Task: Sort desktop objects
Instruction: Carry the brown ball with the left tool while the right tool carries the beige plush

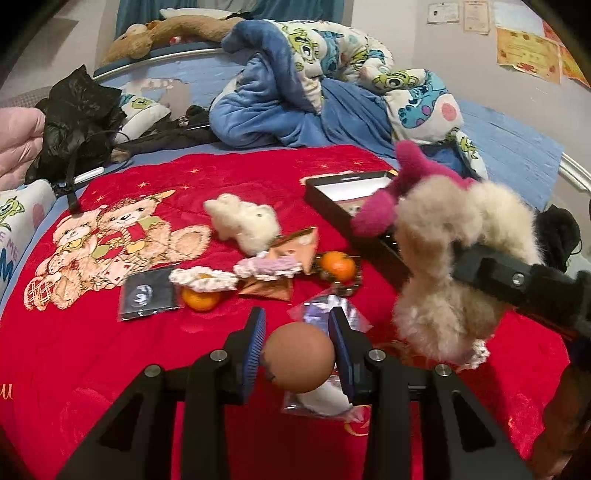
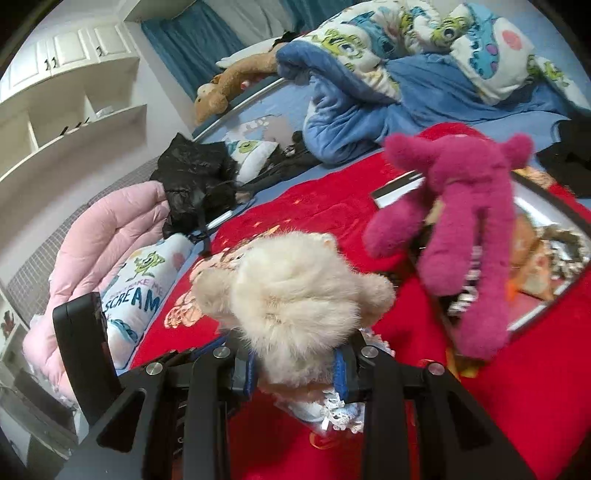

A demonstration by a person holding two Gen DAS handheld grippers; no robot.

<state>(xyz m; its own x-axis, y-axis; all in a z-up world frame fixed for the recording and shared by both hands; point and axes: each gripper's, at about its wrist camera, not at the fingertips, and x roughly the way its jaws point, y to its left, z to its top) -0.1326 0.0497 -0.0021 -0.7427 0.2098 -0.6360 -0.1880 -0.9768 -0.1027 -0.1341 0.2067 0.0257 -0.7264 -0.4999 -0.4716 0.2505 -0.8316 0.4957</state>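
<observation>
My left gripper point(image 1: 297, 345) is shut on a brown egg point(image 1: 300, 357) and holds it above the red blanket point(image 1: 147, 350). My right gripper point(image 2: 297, 363) is shut on a beige fluffy plush toy point(image 2: 295, 284), which also shows at the right of the left wrist view point(image 1: 454, 266). A pink plush toy point(image 2: 465, 221) hangs from it over a black open box point(image 2: 554, 206). The box also shows in the left wrist view point(image 1: 332, 199). A white plush bear point(image 1: 243, 221), two oranges point(image 1: 338, 266) point(image 1: 201, 299), crochet flowers point(image 1: 203, 278) and packets lie on the blanket.
A blue cartoon quilt point(image 1: 325, 92) is piled behind the blanket. A black bag point(image 1: 77, 118) and a pink quilt point(image 2: 103, 236) lie at the left. White shelves point(image 2: 74, 110) stand beyond the bed. A brown plush point(image 1: 155, 33) lies along the bed rail.
</observation>
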